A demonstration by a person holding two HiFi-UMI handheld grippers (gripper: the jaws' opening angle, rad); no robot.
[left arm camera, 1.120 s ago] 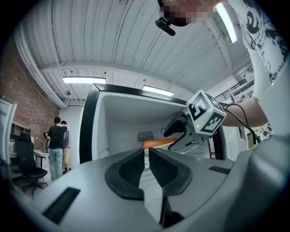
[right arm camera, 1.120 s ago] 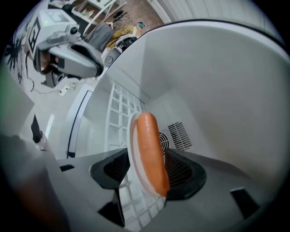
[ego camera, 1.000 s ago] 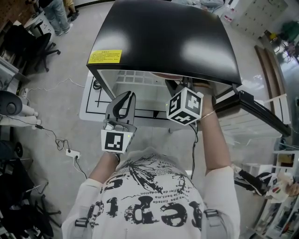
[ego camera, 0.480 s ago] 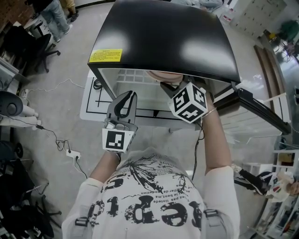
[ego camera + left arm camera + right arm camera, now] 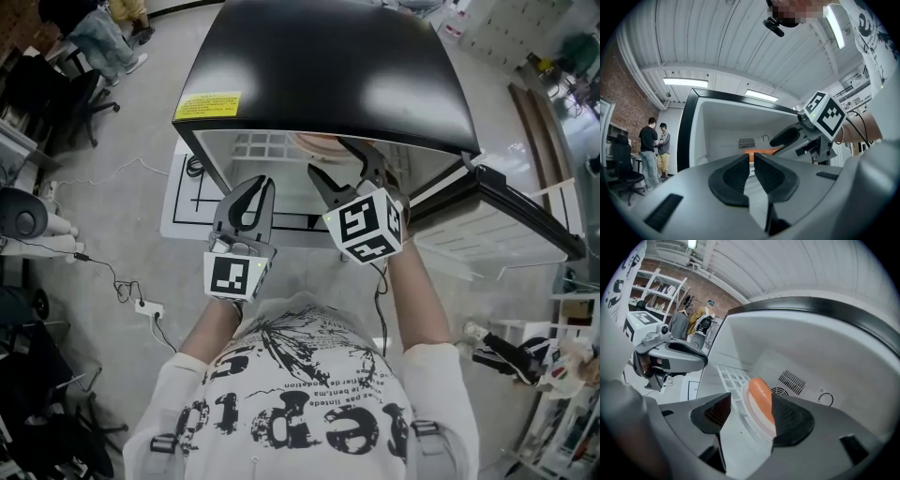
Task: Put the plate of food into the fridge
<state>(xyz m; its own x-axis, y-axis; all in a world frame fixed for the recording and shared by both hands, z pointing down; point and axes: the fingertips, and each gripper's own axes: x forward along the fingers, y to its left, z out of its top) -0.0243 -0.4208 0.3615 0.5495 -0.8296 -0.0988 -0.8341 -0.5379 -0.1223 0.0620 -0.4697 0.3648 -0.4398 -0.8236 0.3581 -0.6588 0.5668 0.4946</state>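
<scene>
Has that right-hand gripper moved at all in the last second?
Yes. The right gripper has drawn back toward the person: its open jaws, earlier hidden under the black top of the fridge, now show in front of that edge, leaving the plate inside.

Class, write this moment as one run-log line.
right tool: open, not gripping plate | left tool: shut, empty | plate: with orange food, on fridge shelf | fridge door: open
</scene>
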